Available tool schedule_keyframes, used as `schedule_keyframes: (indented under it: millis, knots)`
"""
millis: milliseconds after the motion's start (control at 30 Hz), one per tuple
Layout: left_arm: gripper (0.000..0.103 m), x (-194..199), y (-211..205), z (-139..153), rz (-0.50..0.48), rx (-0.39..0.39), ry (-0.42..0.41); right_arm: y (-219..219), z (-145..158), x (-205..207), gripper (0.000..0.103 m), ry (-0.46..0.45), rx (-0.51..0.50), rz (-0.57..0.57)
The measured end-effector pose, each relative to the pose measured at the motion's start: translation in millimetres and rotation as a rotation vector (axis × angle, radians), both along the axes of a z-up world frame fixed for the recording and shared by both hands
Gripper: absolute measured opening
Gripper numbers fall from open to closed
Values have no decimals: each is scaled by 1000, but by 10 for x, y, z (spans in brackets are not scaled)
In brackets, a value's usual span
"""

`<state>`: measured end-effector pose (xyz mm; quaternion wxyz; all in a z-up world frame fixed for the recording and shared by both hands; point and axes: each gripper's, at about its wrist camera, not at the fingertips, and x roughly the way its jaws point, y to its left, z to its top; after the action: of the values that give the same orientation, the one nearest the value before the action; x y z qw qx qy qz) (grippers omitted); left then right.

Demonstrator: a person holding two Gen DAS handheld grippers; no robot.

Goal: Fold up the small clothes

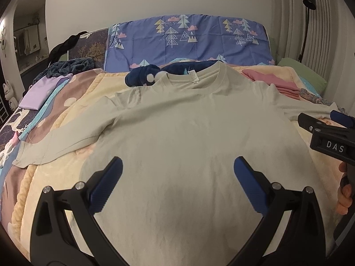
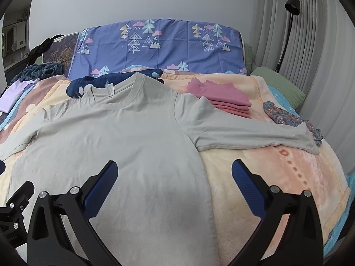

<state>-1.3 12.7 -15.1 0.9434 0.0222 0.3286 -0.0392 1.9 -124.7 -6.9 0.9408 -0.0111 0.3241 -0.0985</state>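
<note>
A pale grey T-shirt (image 1: 188, 128) lies spread flat, front up, on the blanket (image 2: 277, 177) covering the bed, both sleeves stretched out sideways. The left tongs (image 1: 177, 170) and the right tongs (image 2: 174, 173) both hover spread wide above its lower part, gripping nothing. A folded pink garment (image 2: 221, 98) sits just beyond the right sleeve.

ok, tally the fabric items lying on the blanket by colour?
Grey-beige: 1, long-sleeve shirt, spread flat
Pink: 1 folded stack; how many pieces it holds cannot be told
Lilac: 1, folded garment
Navy patterned: 1, bunched cloth behind the collar
Blue floral: 1, small crumpled piece
Dark teal: 1, crumpled heap
Total: 6
</note>
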Motion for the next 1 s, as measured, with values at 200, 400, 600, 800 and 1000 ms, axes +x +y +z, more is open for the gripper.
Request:
schedule_keyframes:
  millis: [200, 400, 600, 800, 1000]
  knots:
    - [101, -29, 20, 1, 26, 7, -14, -27, 7, -29, 102, -19, 6, -4]
    - [101, -37, 34, -11, 28, 3, -8, -33, -1, -49, 102, -32, 19, -2]
    - [101, -28, 46, -30, 36, 1, -3, -24, 0, -57, 102, -41, 24, 2]
    - [101, -23, 54, -62, 39, 1, 4, -17, -15, -42, 102, -35, 31, 1]
    - [101, -18, 40, -69, 26, 5, 7, -11, -57, -19, 102, -18, 40, 12]
